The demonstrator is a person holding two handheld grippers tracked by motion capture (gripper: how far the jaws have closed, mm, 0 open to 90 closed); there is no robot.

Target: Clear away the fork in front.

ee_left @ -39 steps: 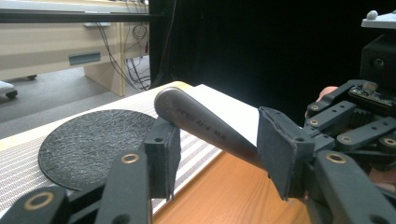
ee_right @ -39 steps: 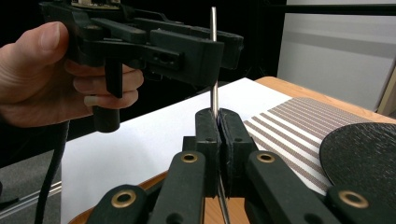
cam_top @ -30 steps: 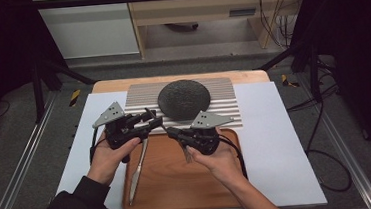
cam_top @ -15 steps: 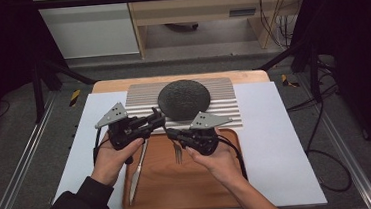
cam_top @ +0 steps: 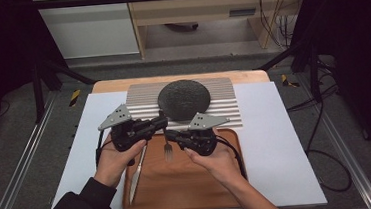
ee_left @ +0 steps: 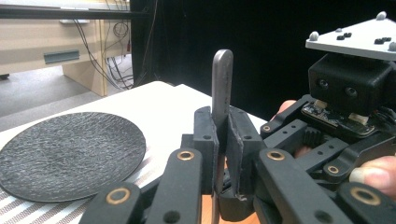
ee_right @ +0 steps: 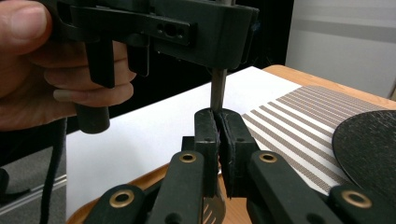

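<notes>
I see the round mat (cam_top: 184,100) on the striped mat (cam_top: 224,112), behind the tray (cam_top: 200,183); knife (cam_top: 135,176) along the tray's left edge.

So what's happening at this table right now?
A person holds a black two-jaw tool in each hand above a brown wooden tray. Both the left tool and the right tool clamp the same silver metal fork, held upright with its tines hanging down; the left tool's jaws have just been closing on its handle. A silver table knife lies on the tray, and a round black plate sits on a striped placemat.
</notes>
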